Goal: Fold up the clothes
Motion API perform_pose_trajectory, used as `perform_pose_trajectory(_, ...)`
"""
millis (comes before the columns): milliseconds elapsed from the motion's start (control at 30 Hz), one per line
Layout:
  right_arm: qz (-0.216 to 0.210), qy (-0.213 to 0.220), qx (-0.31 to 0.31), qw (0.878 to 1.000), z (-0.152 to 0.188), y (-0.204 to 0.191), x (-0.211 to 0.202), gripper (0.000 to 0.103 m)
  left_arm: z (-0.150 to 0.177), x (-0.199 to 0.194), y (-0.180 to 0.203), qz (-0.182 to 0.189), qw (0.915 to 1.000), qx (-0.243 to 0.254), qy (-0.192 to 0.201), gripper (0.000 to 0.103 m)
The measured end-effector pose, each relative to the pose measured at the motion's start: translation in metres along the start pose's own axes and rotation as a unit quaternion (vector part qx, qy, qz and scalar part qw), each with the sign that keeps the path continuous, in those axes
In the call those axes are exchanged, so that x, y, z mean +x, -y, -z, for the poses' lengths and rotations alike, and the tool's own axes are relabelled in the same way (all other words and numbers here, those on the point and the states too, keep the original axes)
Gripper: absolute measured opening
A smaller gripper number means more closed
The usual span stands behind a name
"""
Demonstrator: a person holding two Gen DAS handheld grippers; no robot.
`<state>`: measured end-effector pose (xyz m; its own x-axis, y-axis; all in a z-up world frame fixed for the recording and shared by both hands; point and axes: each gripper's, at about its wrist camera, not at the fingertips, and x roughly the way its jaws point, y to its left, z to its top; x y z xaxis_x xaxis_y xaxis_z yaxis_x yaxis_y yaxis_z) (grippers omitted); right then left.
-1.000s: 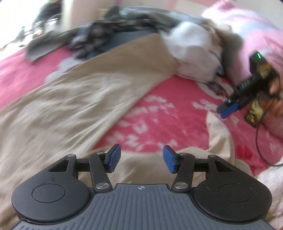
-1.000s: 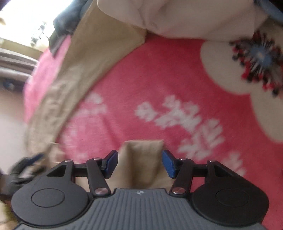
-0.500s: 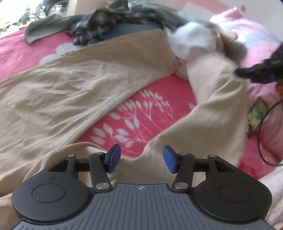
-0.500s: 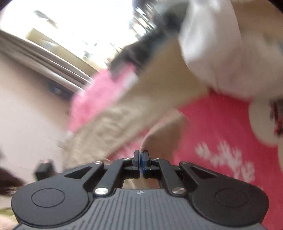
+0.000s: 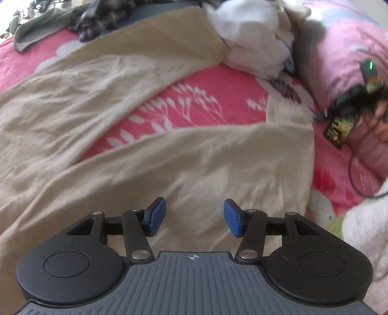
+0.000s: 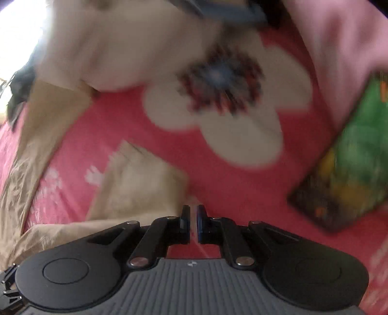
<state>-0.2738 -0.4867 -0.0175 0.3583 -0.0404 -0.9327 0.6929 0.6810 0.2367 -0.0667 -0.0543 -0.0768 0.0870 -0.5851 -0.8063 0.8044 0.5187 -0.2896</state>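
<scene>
A beige garment (image 5: 101, 101) lies spread over the pink flowered bedcover (image 5: 218, 106). One part runs to the far end of the bed; another part (image 5: 218, 155) lies across the near side. My left gripper (image 5: 194, 216) is open and empty just above this near part. My right gripper (image 6: 191, 224) has its jaws nearly together with a thin gap, low over the bedcover (image 6: 218, 184), right beside the cloth's corner (image 6: 140, 179). No cloth shows between its pads. The right gripper also shows blurred at the right of the left wrist view (image 5: 339, 109).
A pile of white (image 5: 249, 41) and dark clothes (image 5: 101, 17) lies at the far end. A pink pillow (image 5: 346, 48) sits at the right. A green patterned flat object (image 6: 349, 169) lies by it, with a black cable (image 5: 356, 174).
The right gripper shut on the beige cloth's end, lifted it, and carried it down to the right. The cloth part now lies flatter across the bed. The left gripper stayed open.
</scene>
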Motion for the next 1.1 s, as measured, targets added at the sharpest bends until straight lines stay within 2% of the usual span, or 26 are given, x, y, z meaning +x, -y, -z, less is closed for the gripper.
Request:
perform_pose_trajectory(33,-0.002,0.022,-0.032,0.999,-0.006,-0.006,-0.008,0.009,0.001,0.002,0.001,0.000,1.0000,0.001,-0.003,0.053)
perform_pose_trajectory(100,-0.012,0.053,-0.095,0.994,-0.014,-0.027,-0.020,0.027,0.003,0.005,0.003,0.000,1.0000,0.004,-0.006,0.053)
perform_pose_trajectory(133,-0.014,0.061,-0.119,0.991,-0.019,-0.039,-0.019,0.043,0.003,0.006,0.003,-0.002,1.0000,0.006,-0.006,0.053)
perform_pose_trajectory(167,-0.017,0.065,-0.143,0.987,-0.024,-0.049,-0.015,0.048,0.003,0.007,0.003,-0.003,0.9999,0.008,-0.006,0.053)
perform_pose_trajectory(267,-0.015,0.050,-0.213,0.976,-0.038,-0.074,0.014,0.053,0.003,0.006,0.006,-0.006,0.9999,0.013,-0.004,0.053)
perform_pose_trajectory(400,0.003,-0.003,-0.287,0.958,-0.048,-0.091,0.053,0.059,0.001,0.003,0.006,-0.012,0.9998,0.019,0.002,0.053)
perform_pose_trajectory(467,-0.008,0.010,-0.278,0.961,-0.045,-0.088,0.047,0.058,0.001,0.005,0.004,-0.014,0.9998,0.014,0.003,0.053)
perform_pose_trajectory(500,-0.013,0.016,-0.274,0.962,-0.044,-0.087,0.043,0.053,0.001,0.006,0.003,-0.014,0.9998,0.011,0.004,0.053)
perform_pose_trajectory(567,-0.023,0.029,-0.265,0.964,-0.042,-0.084,0.037,0.017,0.001,0.008,0.001,-0.013,0.9999,0.007,0.005,0.053)
perform_pose_trajectory(600,-0.029,0.035,-0.260,0.964,-0.041,-0.083,0.034,0.010,0.001,0.009,0.000,-0.012,0.9999,0.006,0.005,0.053)
perform_pose_trajectory(700,-0.045,0.060,-0.245,0.967,-0.038,-0.079,0.021,0.008,0.001,0.011,-0.002,-0.010,0.9999,0.005,0.004,0.053)
perform_pose_trajectory(800,-0.051,0.149,-0.177,0.971,-0.040,-0.057,-0.017,0.008,0.003,0.011,-0.003,-0.008,0.9999,0.007,0.003,0.053)
perform_pose_trajectory(833,-0.048,0.162,-0.149,0.974,-0.041,-0.046,-0.021,0.002,0.003,0.011,-0.003,-0.008,0.9999,0.007,0.003,0.053)
perform_pose_trajectory(867,-0.042,0.173,-0.119,0.977,-0.043,-0.035,-0.024,0.000,0.004,0.011,-0.004,-0.008,0.9999,0.007,0.003,0.053)
perform_pose_trajectory(967,-0.004,0.175,-0.043,0.984,-0.052,0.000,-0.012,0.000,0.005,0.012,-0.005,-0.007,0.9999,0.008,0.003,0.053)
perform_pose_trajectory(1033,-0.004,0.166,0.008,0.986,-0.060,0.018,-0.006,0.000,0.004,0.012,-0.005,-0.006,0.9999,0.008,0.002,0.053)
perform_pose_trajectory(1100,-0.023,0.159,0.033,0.986,-0.064,0.024,-0.005,0.000,0.003,0.011,-0.005,-0.008,0.9999,0.006,0.002,0.053)
